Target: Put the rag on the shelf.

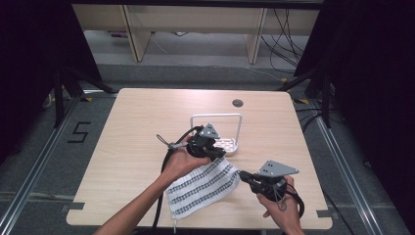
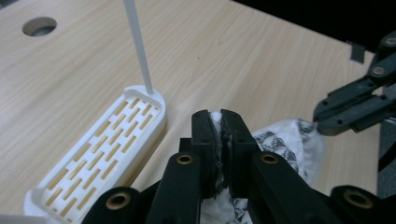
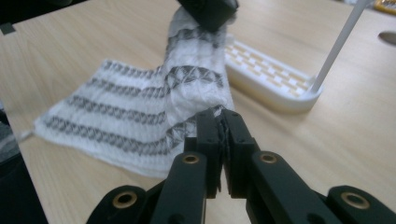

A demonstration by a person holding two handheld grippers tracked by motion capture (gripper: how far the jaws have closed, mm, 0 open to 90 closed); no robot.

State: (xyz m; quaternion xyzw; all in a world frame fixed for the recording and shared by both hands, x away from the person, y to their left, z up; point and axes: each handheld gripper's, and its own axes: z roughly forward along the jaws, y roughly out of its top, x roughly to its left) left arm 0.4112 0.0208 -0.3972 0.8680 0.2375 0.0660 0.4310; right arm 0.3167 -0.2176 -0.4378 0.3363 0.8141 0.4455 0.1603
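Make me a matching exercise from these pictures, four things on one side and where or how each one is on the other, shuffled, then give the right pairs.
Things:
1. left gripper
2. right gripper
3. white rack
4. round hole

States:
A. in the tabletop, beyond the rack
B. jaws shut on the cloth's corner nearest the rack
C. standing on the table, slotted base, nothing on it
D. jaws shut on the cloth's corner away from the rack

Pairs: 1-B, 2-D, 3-C, 4-A
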